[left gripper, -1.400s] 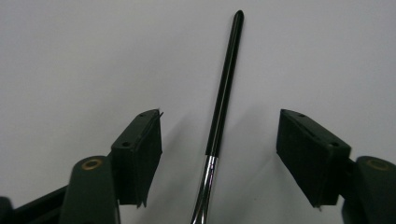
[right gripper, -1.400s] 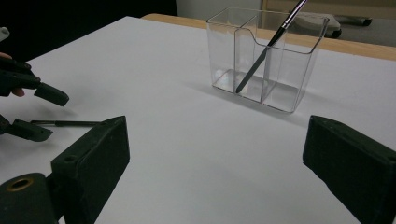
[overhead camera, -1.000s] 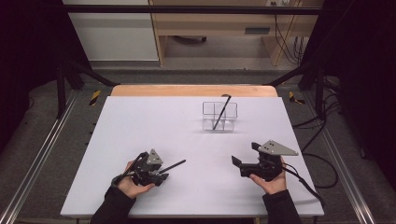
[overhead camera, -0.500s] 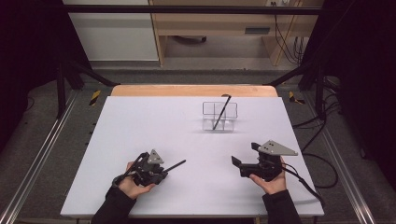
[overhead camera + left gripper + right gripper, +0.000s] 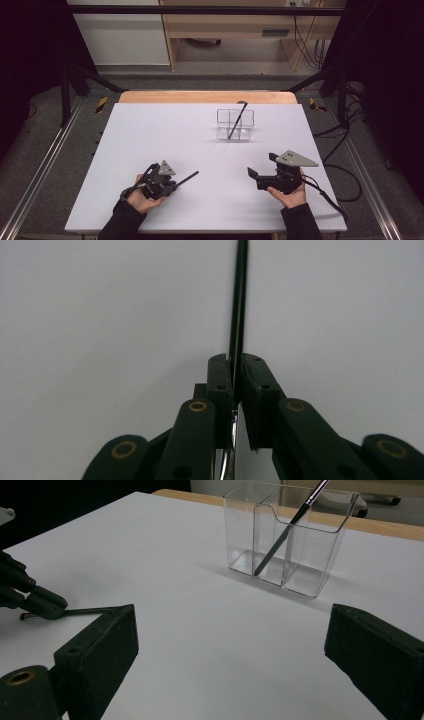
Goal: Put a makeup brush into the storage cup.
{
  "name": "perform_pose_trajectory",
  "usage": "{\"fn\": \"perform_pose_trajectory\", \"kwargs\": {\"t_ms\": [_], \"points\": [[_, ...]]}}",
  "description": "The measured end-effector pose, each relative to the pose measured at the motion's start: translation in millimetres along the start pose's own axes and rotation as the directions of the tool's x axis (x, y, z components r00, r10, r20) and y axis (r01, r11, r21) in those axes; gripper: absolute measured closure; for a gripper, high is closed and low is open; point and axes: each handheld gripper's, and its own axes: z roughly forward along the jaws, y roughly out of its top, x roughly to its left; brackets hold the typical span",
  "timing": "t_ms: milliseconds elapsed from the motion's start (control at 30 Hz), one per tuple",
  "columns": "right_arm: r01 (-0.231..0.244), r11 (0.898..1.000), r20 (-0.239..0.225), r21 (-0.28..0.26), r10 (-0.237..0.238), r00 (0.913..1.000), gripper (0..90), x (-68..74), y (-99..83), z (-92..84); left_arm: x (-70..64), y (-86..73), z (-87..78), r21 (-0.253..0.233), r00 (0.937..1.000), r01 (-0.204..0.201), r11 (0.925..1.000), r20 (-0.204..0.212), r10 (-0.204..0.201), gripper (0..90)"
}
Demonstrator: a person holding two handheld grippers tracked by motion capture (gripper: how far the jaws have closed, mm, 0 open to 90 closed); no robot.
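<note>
Brush (image 5: 186, 177) unmoved on table (image 5: 150, 135); left gripper (image 5: 237, 385) fingers just closed, now pinching it; right gripper (image 5: 260, 176) spread.

A holder (image 5: 235, 125) is set far back on the counter (image 5: 150, 130), a brush (image 5: 237, 119) leaned inside; another brush (image 5: 186, 177) is laid near left.

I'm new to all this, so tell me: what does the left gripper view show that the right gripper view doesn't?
The left gripper view shows, close up, the left gripper shut on a thin black brush. The right gripper view shows the right gripper open, and a clear holder with a second brush leaning inside. Both views take in the white table.
</note>
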Motion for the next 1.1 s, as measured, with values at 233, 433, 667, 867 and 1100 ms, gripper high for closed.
{"fn": "perform_pose_trajectory", "kwargs": {"t_ms": [233,433,667,867,1100], "points": [[0.002,1.000,-0.001,-0.002,-0.002,1.0000,7.5,-0.4,0.3,-0.9,0.2,1.0,-0.2,0.008,0.9997,0.024,0.9997,0.007,-0.024,83.0],[0.001,1.000,-0.002,-0.001,-0.001,1.0000,7.5,-0.3,0.3,-0.7,3.5,2.1,-2.5,0.006,0.9995,0.023,0.9997,0.022,-0.024,74.9],[-0.008,1.000,-0.003,-0.008,0.008,1.0000,7.5,-0.9,2.0,-3.2,8.7,13.5,-8.9,0.027,0.9997,0.003,0.9996,0.024,-0.003,59.8],[-0.007,1.000,-0.001,-0.013,0.007,1.0000,7.5,-1.5,3.6,-5.4,7.4,27.7,-6.8,0.072,0.9989,-0.043,0.9965,0.022,0.041,55.2],[-0.004,1.000,-0.001,-0.006,0.004,1.0000,7.5,-1.8,3.8,-5.2,5.6,40.5,3.9,0.124,0.9976,-0.067,0.9900,0.023,0.065,59.6]]}}
